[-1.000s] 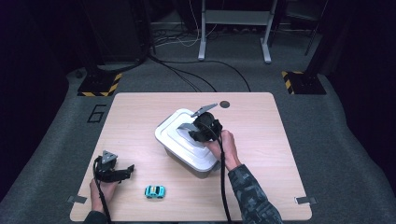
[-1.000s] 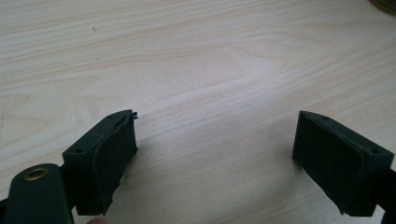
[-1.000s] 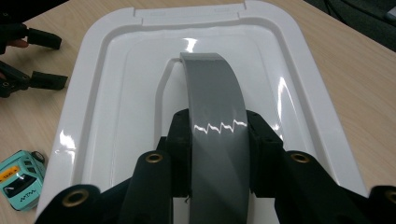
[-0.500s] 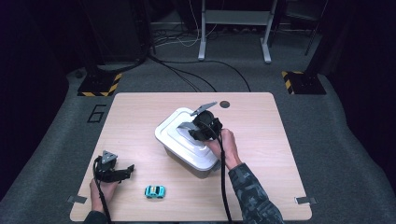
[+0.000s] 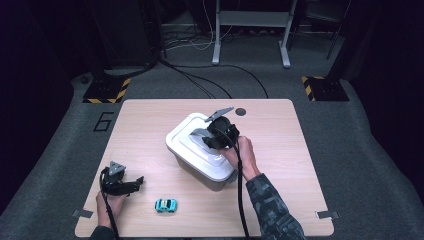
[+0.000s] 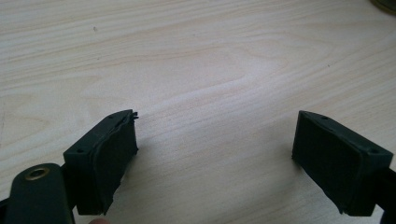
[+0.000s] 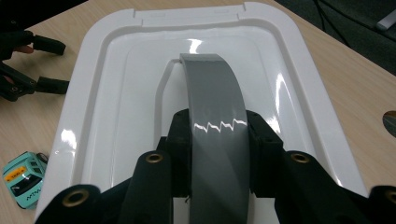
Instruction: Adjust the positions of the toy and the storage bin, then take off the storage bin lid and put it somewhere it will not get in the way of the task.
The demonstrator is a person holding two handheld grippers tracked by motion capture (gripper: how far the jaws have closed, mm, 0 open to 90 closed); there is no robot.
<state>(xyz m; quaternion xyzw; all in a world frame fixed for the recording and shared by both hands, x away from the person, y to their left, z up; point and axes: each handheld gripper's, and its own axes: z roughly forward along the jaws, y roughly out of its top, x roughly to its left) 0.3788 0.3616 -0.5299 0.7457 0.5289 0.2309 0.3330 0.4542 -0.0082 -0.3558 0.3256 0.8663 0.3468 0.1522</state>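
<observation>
Little has shifted over the last second: right gripper (image 5: 216,135) has edged slightly toward frame centre on the lid, left gripper (image 5: 131,185) is unchanged at lower left. Right gripper's jaws are clamped on the grey handle (image 7: 214,116), which arches up from the middle of the white lid (image 7: 116,102); the pads (image 7: 180,140) press the strap from both sides. Lid appears still seated on the bin (image 5: 200,170), which sits at centre of the table (image 5: 280,150), so I judge the grasp done and the lift not yet begun. Right hand (image 5: 239,152) comes in from lower right of the high view, forearm angled up and left, gripper tipped down onto the lid. Left gripper rests low on the tabletop with jaws spread wide, bare wood between them and nothing held; the hand behind it lies at the bottom edge. Small turquoise toy car (image 5: 165,204) stands on the table just right of the left gripper, near the bin's front corner, untouched.
</observation>
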